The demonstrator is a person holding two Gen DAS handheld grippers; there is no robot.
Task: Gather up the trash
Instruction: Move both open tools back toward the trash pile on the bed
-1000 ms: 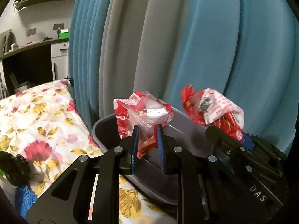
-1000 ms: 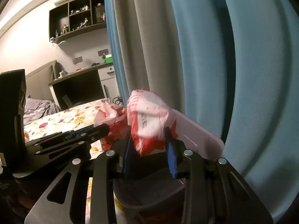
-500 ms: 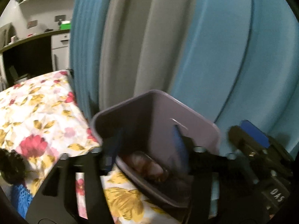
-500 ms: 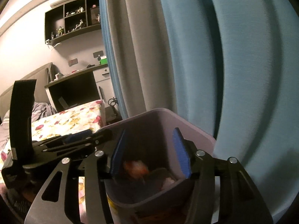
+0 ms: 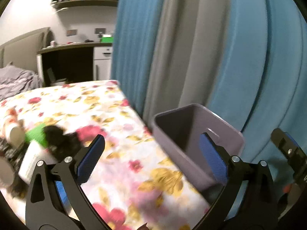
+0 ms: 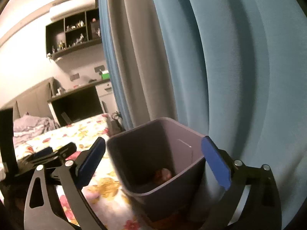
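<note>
Wrappers are in the bin (image 6: 163, 153) now, a reddish crumple (image 6: 163, 174) showing at the bottom in the right wrist view, and both tools come away empty. Left gripper (image 5: 151, 159) has just been opening, its blue fingers (image 5: 90, 159) spread wide with nothing between them, hanging over the flowered bedspread (image 5: 119, 172). Right gripper (image 6: 153, 163) has also just been opening, fingers (image 6: 214, 164) wide apart and straddling the bin's near rim, nothing gripped.

Trouble spots from here: the bin stands tight against the edge of the bed with the blue curtain (image 5: 249, 57) behind it, and those right fingers flank its walls closely. A sideways pull could, I'd say, clip the rim and tip it, spilling the rubbish back out. More clutter lies at the left of the bed, a blurred green and black heap (image 5: 48, 136) beside a white bottle (image 5: 32, 161); it is too smeared to tell trash from keepers, so a hasty grab there may take the wrong thing. Soft bedding also lets thin items sink and slip away from pinching fingers.
</note>
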